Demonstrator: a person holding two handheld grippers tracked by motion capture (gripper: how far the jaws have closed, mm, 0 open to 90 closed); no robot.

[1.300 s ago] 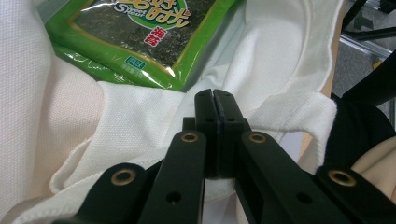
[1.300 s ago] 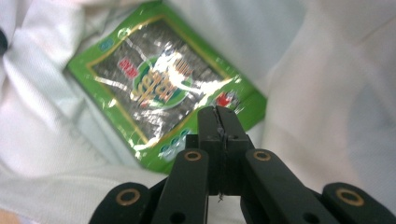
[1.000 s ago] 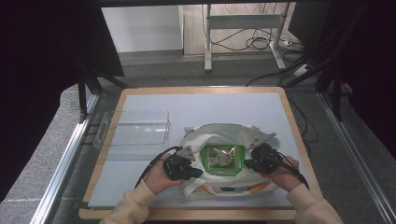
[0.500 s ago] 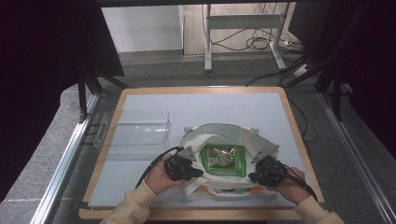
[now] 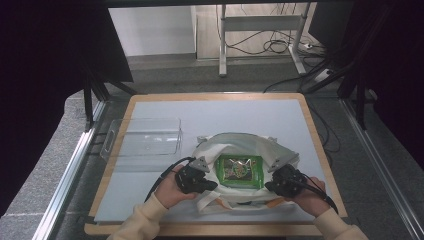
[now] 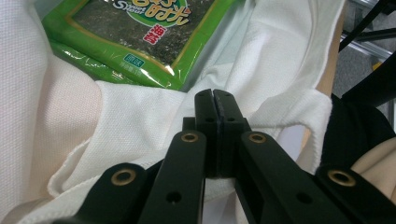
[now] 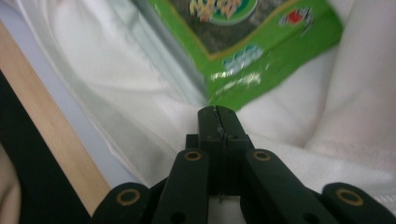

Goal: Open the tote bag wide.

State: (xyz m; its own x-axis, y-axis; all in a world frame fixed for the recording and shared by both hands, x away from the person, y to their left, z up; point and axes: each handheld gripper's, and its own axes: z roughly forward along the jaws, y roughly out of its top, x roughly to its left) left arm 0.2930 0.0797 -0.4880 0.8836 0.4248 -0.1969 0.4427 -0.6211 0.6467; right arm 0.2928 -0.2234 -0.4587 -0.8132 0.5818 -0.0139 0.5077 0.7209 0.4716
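Both pairs of jaws are pressed together. The left gripper [image 6: 215,95] and the right gripper [image 7: 217,111] each pinch a fold of the white cloth tote bag [image 5: 210,150], apparently holding its mouth open around the green foil snack packet [image 5: 240,169] inside. It sits near the surface's [image 5: 250,115] front edge. Judged next: draw the rims evenly without tipping the packet.
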